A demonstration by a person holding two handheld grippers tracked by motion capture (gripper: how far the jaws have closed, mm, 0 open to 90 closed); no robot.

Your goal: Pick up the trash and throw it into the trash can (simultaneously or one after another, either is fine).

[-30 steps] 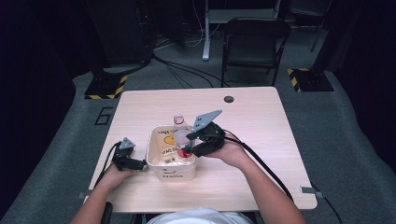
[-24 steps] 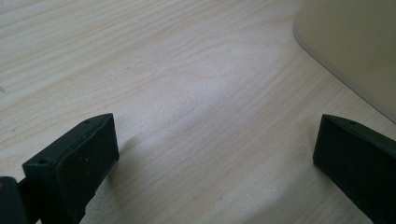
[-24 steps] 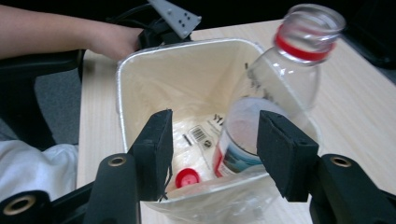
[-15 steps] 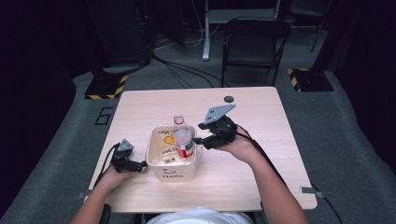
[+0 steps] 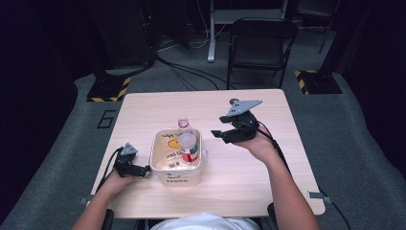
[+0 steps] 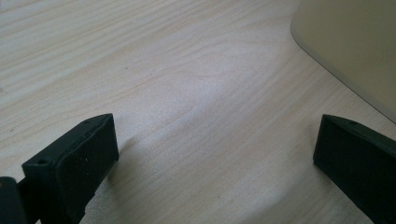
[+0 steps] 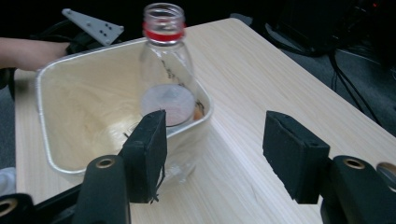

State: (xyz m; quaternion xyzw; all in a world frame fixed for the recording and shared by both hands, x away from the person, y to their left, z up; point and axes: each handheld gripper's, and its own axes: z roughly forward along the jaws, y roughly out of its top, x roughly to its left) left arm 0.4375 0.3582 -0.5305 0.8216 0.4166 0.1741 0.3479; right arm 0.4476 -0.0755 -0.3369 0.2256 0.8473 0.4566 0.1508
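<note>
A cream tub [image 5: 176, 181] with printed writing sits left of the table's middle. Inside it, at its right side, stands a bottle [image 5: 189, 146] with a white top and a red label. A second, clear bottle [image 7: 163, 51], open-mouthed with a red neck ring, stands on the table against the tub's far wall [image 5: 183, 122]. My right gripper [image 5: 219, 127] hangs open and empty to the right of the tub [image 7: 43, 93], its jaws [image 7: 215, 149] wide apart. On the table at the tub's left corner rests my left gripper [image 5: 142, 170], open [image 6: 215, 149], next to the tub's wall [image 6: 350, 46].
The pale wooden table [image 5: 239, 182] has bare room to the right and front. A small dark round thing [image 5: 234, 101] lies near the far edge behind my right gripper. A black chair [image 5: 261, 43] and cables stand on the floor beyond.
My right gripper stood the red-labelled bottle upright in the tub, let go of it and drew back to the right, open. The left gripper stayed put.
</note>
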